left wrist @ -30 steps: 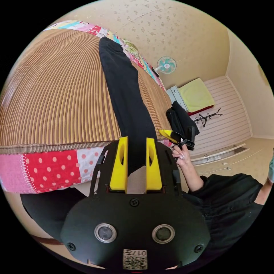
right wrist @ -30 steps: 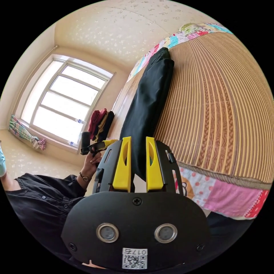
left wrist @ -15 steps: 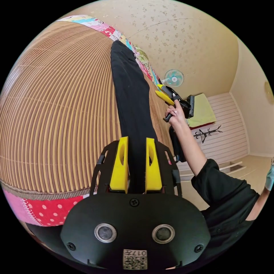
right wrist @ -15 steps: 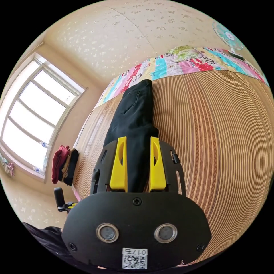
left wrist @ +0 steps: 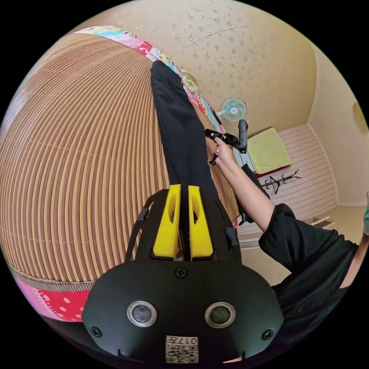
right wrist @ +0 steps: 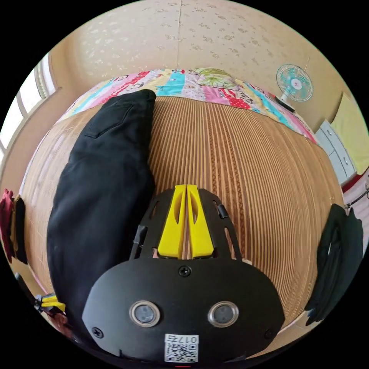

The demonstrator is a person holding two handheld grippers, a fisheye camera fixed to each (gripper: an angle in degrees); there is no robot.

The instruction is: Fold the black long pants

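On the striped mat (left wrist: pixel 84 161), left hand-held gripper (left wrist: pixel 183 192) pinching black long pants (left wrist: pixel 180 130), right hand-held gripper (right wrist: pixel 186 192) pressed together, empty

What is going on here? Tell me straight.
A person is folding black long pants on a bed covered with a striped bamboo mat. The pants lie stretched out along the mat. The left gripper is nearly closed around the near end of the pants; whether both jaws press the cloth is unclear. The right gripper is shut on nothing, over bare mat beside the pants. Another dark garment hangs off the mat's edge.
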